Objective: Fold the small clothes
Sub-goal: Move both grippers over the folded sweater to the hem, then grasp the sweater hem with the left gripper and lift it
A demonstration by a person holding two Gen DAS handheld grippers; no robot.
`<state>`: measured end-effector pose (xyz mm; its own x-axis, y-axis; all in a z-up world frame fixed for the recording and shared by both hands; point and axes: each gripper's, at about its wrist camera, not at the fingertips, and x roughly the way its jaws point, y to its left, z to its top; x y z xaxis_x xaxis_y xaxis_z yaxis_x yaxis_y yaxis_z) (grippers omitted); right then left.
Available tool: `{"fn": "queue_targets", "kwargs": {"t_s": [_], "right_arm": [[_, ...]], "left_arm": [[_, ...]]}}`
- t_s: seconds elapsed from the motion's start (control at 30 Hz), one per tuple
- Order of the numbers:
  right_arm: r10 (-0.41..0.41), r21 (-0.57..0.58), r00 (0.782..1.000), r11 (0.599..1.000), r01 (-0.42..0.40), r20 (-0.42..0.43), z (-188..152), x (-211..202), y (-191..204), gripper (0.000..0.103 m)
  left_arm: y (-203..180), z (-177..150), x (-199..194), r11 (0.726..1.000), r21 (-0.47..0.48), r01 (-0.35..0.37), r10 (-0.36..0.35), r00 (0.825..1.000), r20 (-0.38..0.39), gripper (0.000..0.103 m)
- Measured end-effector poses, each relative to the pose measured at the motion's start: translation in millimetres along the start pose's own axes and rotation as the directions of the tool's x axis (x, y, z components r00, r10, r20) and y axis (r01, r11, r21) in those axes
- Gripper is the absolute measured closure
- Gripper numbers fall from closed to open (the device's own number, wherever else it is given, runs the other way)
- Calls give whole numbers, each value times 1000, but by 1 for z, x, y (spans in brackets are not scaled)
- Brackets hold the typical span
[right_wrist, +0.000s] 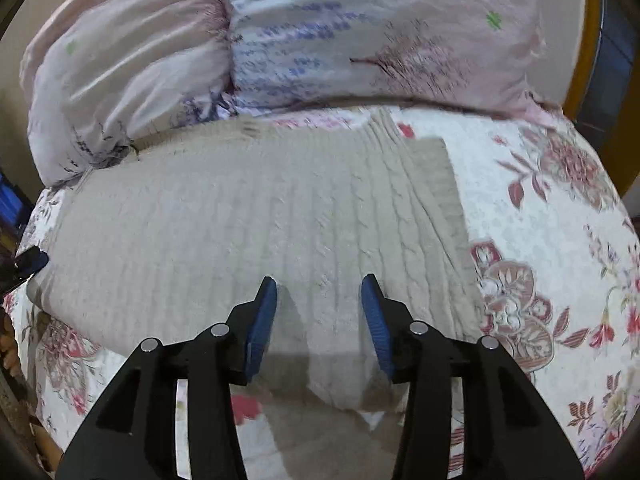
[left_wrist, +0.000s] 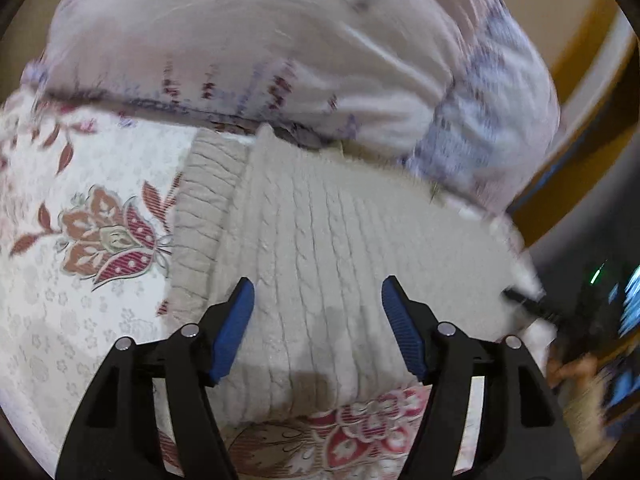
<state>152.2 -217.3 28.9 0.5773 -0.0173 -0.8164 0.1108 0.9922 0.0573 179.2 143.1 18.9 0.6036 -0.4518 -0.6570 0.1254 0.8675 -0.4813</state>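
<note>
A beige cable-knit sweater [left_wrist: 320,232] lies folded flat on a floral bedspread [left_wrist: 80,240]. In the left wrist view its ribbed hem [left_wrist: 200,208] is at the left. My left gripper [left_wrist: 318,292] is open and empty, hovering over the sweater's near part. In the right wrist view the same sweater [right_wrist: 240,224] spreads across the middle, ribbed hem [right_wrist: 440,184] at the right. My right gripper [right_wrist: 319,290] is open and empty above the sweater's near edge. The other gripper's tip [right_wrist: 30,262] shows at the far left edge.
A big pale pink and blue-patterned duvet [left_wrist: 280,48] is heaped right behind the sweater, also in the right wrist view [right_wrist: 320,32]. The floral bedspread [right_wrist: 540,240] extends to the right. A wooden bed frame [left_wrist: 580,80] and the bed's edge lie to the right.
</note>
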Motion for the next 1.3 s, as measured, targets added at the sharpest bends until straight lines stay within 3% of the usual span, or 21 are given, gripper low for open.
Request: {"fn": "queue_targets", "kwargs": {"t_s": [0.13, 0.27, 0.47, 0.6, 0.77, 1.13, 1.3], "right_arm": [[29, -61, 999, 998, -27, 42, 15, -4, 27, 48], [59, -121, 997, 991, -53, 47, 27, 8, 60, 48], [36, -217, 997, 976, -19, 75, 36, 29, 100, 48], [32, -234, 999, 972, -27, 17, 35, 52, 112, 47], [34, -258, 998, 966, -18, 59, 27, 57, 115, 46], [48, -257, 997, 966, -31, 61, 27, 56, 114, 46], [54, -255, 997, 966, -36, 64, 26, 56, 113, 45]], "left_arm": [[33, 17, -14, 988, -153, -1, 7, 999, 34, 29], [55, 29, -8, 975, -222, -35, 39, 999, 14, 29], [74, 32, 8, 946, -323, 0, -1, 1000, -3, 28], [74, 32, 13, 940, -341, 30, -29, 1000, 8, 28], [73, 33, 18, 925, -372, 83, -81, 996, 21, 28], [66, 35, 23, 916, -391, 89, -96, 995, 2, 29], [56, 33, 35, 908, -406, 104, -121, 992, -17, 47]]}}
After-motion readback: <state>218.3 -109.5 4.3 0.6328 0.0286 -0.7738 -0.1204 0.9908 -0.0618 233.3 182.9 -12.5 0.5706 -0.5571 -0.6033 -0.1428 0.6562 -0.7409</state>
